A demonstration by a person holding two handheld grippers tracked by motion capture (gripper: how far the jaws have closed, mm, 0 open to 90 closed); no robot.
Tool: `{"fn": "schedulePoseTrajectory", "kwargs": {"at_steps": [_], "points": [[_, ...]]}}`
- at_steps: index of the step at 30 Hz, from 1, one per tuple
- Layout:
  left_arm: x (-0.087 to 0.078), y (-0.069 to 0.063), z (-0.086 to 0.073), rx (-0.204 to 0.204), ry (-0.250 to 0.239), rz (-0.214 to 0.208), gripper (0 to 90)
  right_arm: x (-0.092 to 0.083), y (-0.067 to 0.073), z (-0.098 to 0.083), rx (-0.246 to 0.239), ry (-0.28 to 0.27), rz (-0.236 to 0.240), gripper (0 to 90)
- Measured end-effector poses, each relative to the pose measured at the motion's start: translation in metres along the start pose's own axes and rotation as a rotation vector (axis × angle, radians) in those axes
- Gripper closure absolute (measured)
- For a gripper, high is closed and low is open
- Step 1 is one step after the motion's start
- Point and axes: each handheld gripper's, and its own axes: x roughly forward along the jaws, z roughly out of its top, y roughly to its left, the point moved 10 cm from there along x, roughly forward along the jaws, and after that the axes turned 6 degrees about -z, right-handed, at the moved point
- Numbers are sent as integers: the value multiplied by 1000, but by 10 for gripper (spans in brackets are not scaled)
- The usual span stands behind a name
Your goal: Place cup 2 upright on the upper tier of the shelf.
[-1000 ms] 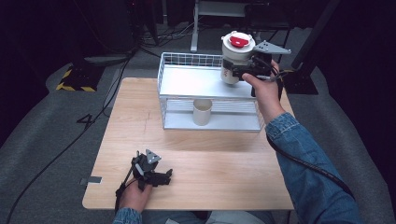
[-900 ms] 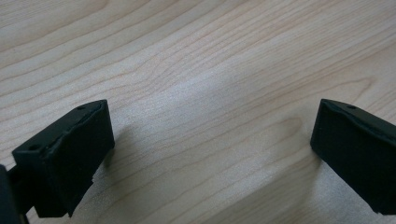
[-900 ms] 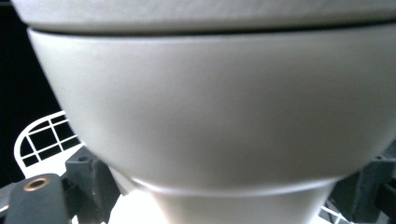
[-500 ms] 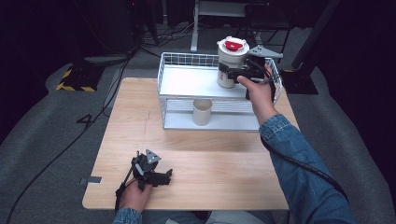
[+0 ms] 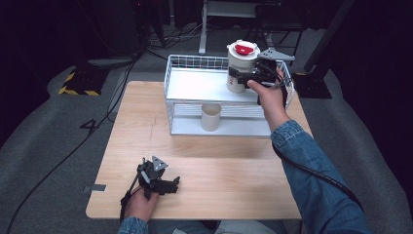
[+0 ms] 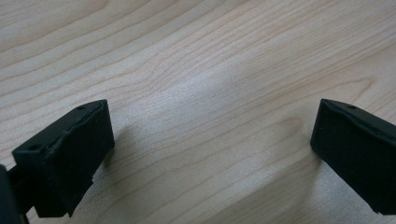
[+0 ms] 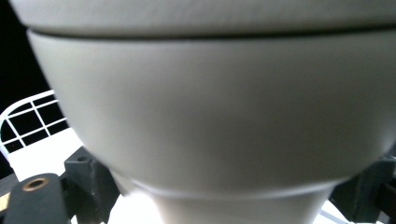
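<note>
Your right hand-held gripper (image 5: pixel 242 78) clamps the white container (image 5: pixel 239 68), red-lidded, over the wire rack's (image 5: pixel 195 87) top shelf by the tabletop's (image 5: pixel 219 165) far edge; contact with the shelf looks uncertain. Your left hand-held gripper (image 5: pixel 170 184) rests agape near the near-left corner.

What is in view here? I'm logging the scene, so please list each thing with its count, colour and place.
Table: one, light wood, centre of the high view.
Wire rack: one, white, two tiers, at the table's far edge.
Lidded cup: one, white with a red top, held above the rack's upper tier at its right end.
Small cup: one, cream, upright on the rack's lower tier.
Floor: grey carpet with cables and a yellow-black striped block at far left.
Right gripper: one, black, shut on the lidded cup.
Left gripper: one, black, jaws open, resting on the table near its front edge.
Sleeve: one, blue denim, right arm.
</note>
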Motion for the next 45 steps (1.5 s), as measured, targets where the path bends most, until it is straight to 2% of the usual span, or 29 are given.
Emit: {"fn": "schedulePoseTrajectory", "kwargs": {"at_steps": [12, 14, 18, 23, 30, 38, 45], "points": [[0, 0, 0, 0, 0, 0, 0, 0, 0, -2, 0, 20, 11, 122], [0, 0, 0, 0, 0, 0, 0, 0, 0, -4, -4, 47, 16, 90], [0, 0, 0, 0, 0, 0, 0, -2, -1, -5, -32, 66, 13, 50], [0, 0, 0, 1, 1, 0, 0, -6, -7, -5, -32, 84, -8, 6], [0, 0, 0, 3, 1, -1, 0, -20, -8, -2, -45, 79, -12, 0], [0, 0, 1, 4, 1, -2, 0, -42, -7, 2, -60, 70, 15, 2], [0, 0, 0, 4, 2, -2, 0, -65, -1, 4, -72, 62, 51, 23]]}}
